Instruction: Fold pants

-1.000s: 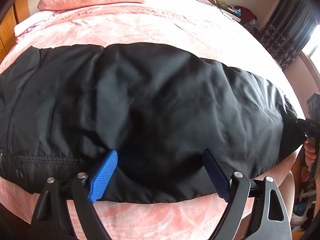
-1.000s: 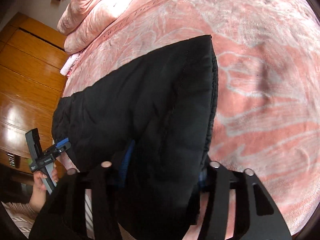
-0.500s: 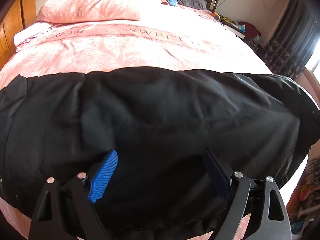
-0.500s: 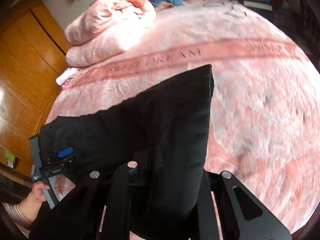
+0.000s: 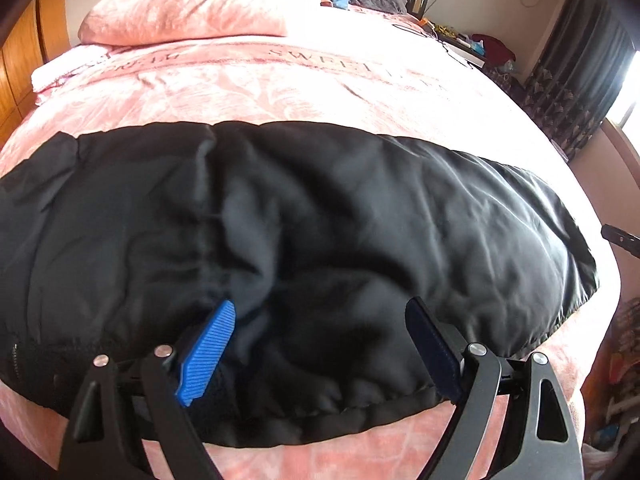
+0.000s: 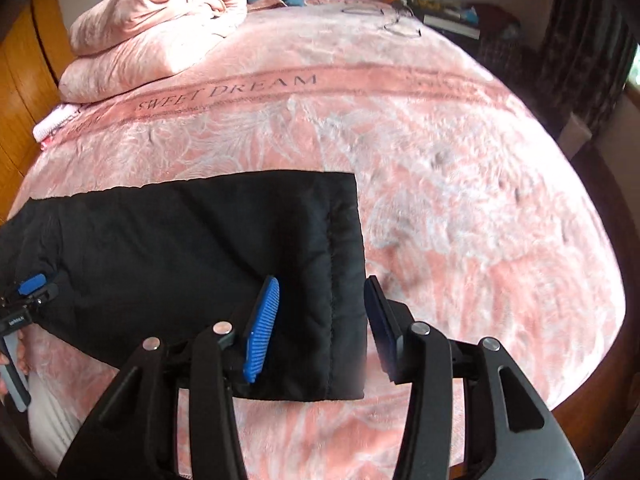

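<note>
With its jaws opening off the hem, the right gripper [image 6: 320, 324] should clear the pants [image 6: 208, 264] lying flat on the bed [image 6: 460, 200], while the left gripper [image 5: 320, 344], wide above the cloth, smooths it.

The black padded pants [image 5: 320, 216] lay flat and lengthwise across the pink bedspread near its front edge, wrinkled, with stitched hem end squared off at right

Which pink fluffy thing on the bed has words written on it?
The pink blanket spread flat over the bed: a band across it reads SWEET DREAM. The folded pink quilt piled at the far end shows no writing.
</note>
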Tool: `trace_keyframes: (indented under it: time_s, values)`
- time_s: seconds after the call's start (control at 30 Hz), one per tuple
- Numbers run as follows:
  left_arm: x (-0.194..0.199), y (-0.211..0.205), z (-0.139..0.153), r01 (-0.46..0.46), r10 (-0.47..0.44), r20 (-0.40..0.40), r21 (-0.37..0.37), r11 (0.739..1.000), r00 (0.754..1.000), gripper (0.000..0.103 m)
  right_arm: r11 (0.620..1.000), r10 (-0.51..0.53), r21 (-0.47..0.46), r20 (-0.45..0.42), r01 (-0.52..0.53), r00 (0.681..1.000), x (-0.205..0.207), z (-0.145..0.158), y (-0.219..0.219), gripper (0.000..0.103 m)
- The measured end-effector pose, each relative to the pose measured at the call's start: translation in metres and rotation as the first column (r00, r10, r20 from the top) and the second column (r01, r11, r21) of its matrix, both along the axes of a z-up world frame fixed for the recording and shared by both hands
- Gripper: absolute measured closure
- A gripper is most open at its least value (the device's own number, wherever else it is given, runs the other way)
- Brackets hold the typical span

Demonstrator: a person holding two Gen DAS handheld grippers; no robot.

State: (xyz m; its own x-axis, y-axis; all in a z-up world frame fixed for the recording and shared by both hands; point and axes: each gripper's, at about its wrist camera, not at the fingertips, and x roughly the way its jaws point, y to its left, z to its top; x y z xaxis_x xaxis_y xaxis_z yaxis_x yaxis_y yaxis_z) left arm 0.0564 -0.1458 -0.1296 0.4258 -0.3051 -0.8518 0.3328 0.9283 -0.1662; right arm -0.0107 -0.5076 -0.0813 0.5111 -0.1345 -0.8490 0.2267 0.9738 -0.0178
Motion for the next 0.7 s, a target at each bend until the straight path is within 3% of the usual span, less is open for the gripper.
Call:
trace_keyframes:
  time_s: [0.03,0.07,0.2,0.33,0.43,0.7]
  values:
    - [-0.001,0.001,-0.001,0.004,-0.004,-0.002,0.005,1.000,1.000,0.015,0.999,0.010,-0.045,0.016,-0.009,1.000,-0.003,0.007,0.013,0.057]
    - [-0.003,0.001,-0.002,0.009,-0.009,-0.002,0.019,1.000,1.000,0.015,0.999,0.032,-0.033,0.027,-0.031,0.999,-0.007,0.010,0.024,0.057]
    - [-0.008,0.007,-0.019,0.042,-0.041,-0.015,0.050,0.998,0.999,0.014,0.961,0.129,0.245,0.002,-0.126,0.992,-0.007,-0.011,0.067,0.058]
    - [-0.017,0.012,-0.011,0.035,-0.033,-0.028,0.041,0.999,0.999,0.014,0.943,0.191,0.286,-0.053,-0.168,0.980,0.003,-0.042,0.119,0.061]
    - [-0.024,0.024,0.002,0.008,-0.009,-0.045,-0.017,1.000,0.999,0.014,0.879,0.204,0.449,-0.048,-0.161,0.978,0.005,-0.052,0.140,0.061]
    - [-0.037,0.055,0.006,-0.032,0.032,-0.064,0.003,0.999,0.997,0.014,0.853,0.200,0.507,-0.098,-0.124,0.975,0.008,-0.065,0.184,0.060]
